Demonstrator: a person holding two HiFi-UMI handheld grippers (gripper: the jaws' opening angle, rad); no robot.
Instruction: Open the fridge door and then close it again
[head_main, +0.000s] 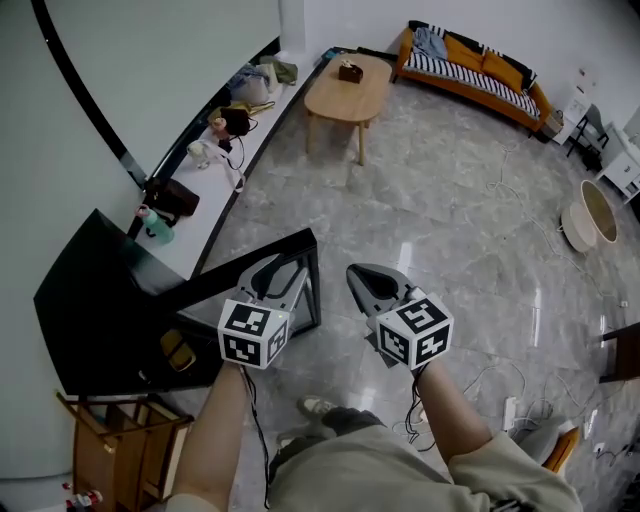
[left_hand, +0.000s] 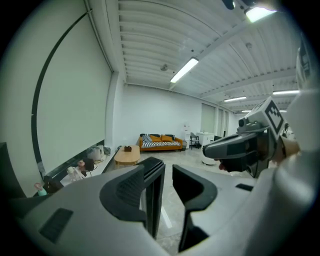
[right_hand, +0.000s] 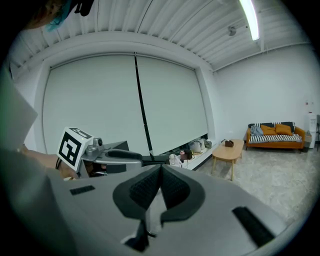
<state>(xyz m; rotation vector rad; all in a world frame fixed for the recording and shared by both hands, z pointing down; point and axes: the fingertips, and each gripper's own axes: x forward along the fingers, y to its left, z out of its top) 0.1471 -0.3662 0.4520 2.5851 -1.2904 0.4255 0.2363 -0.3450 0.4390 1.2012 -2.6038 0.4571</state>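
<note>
Fridge (head_main: 100, 300) at 8 o'clock, door (head_main: 312, 290) swung open. Left gripper (head_main: 280, 268) straddles the door edge, jaws apart, probably not pinching. Right gripper (head_main: 365, 280) clenched, empty. Next: push the door shut.

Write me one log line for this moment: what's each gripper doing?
fridge: door open | left gripper: open, door edge between jaws, not clamped | right gripper: shut, empty
</note>
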